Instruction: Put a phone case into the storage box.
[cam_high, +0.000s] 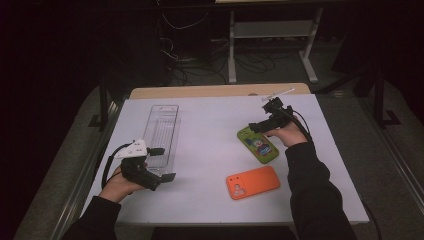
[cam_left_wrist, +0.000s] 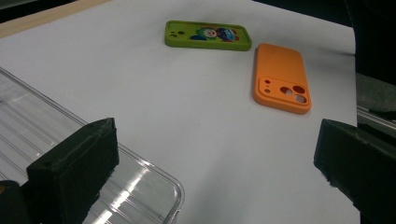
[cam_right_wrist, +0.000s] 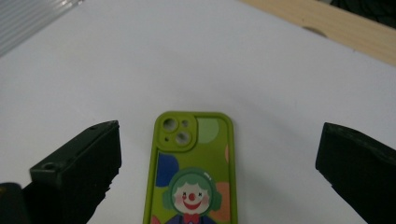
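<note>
Nearest the person, an orange phone case (cam_high: 253, 182) lies flat on the white table (cam_high: 210, 195) with its camera cutouts up, apart from both tools. To its left, the left gripper (cam_high: 161, 165) is held low at the near end of a clear plastic tray (cam_high: 161, 131); in the left gripper view its jaws stand wide apart with nothing between them but bare table, the tray's rounded corner (cam_left_wrist: 154, 186) sitting just beside the left jaw, while the orange case (cam_left_wrist: 281, 77) and the green case (cam_left_wrist: 208, 35) lie well ahead. Farther back, on the right, the right gripper (cam_high: 256, 127) hovers over the far end of a green phone case (cam_high: 257, 144) printed with a clown figure. In the right gripper view its jaws are spread wide and hold nothing; the green case (cam_right_wrist: 194, 163) lies centred in the gap between them, lens cutouts pointing away, clear of both jaws. The tray runs lengthwise toward the table's far edge, where a wooden strip (cam_high: 210, 91) shows.
</note>
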